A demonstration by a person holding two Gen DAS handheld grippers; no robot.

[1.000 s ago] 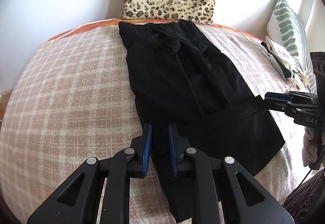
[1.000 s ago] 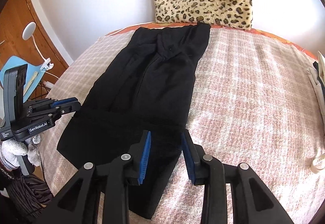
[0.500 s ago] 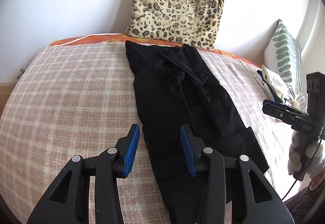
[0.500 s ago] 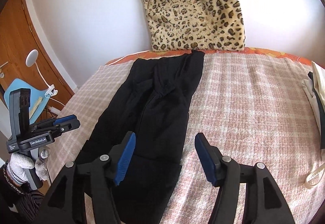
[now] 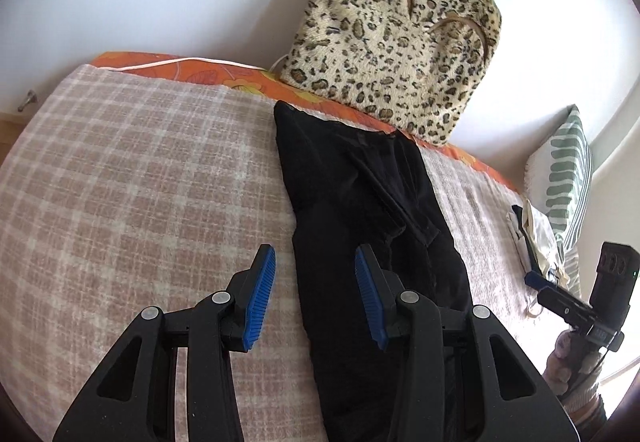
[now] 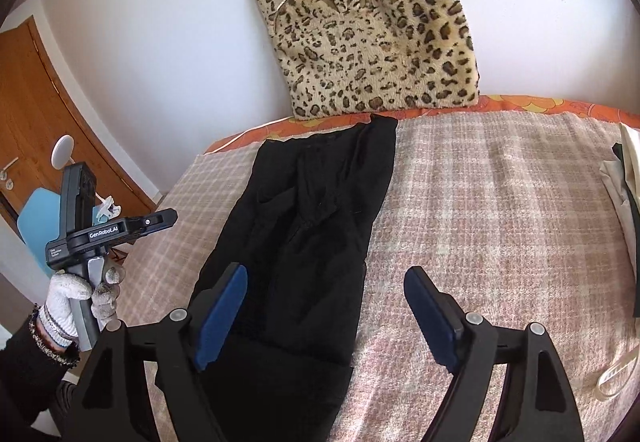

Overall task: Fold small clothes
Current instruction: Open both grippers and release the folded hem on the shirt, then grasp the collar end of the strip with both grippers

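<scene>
A black garment (image 5: 360, 201) lies lengthwise on the checked blanket (image 5: 140, 181), its far end at the leopard cushion. My left gripper (image 5: 314, 254) hovers open above the garment's left edge, nothing between its blue pads. In the right wrist view the garment (image 6: 312, 222) runs from the cushion to the near edge, with a folded band at its near end. My right gripper (image 6: 324, 274) hangs over that near part, jaws wide and still opening, holding nothing. Each gripper shows in the other's view: the right gripper (image 5: 560, 298) at the far right, the left gripper (image 6: 160, 219) in a gloved hand at the left.
A leopard-print cushion (image 5: 392, 33) leans on the white wall behind the bed. A green-striped pillow (image 5: 568, 169) and a pile of light clothes (image 5: 532, 234) sit at the bed's right side. A wooden door (image 6: 24, 101) and a blue chair (image 6: 36, 209) stand left of the bed.
Both grippers have opened from nearly shut and lifted off the garment's near end. The left one has swung toward the garment's left edge; the right one has risen.
</scene>
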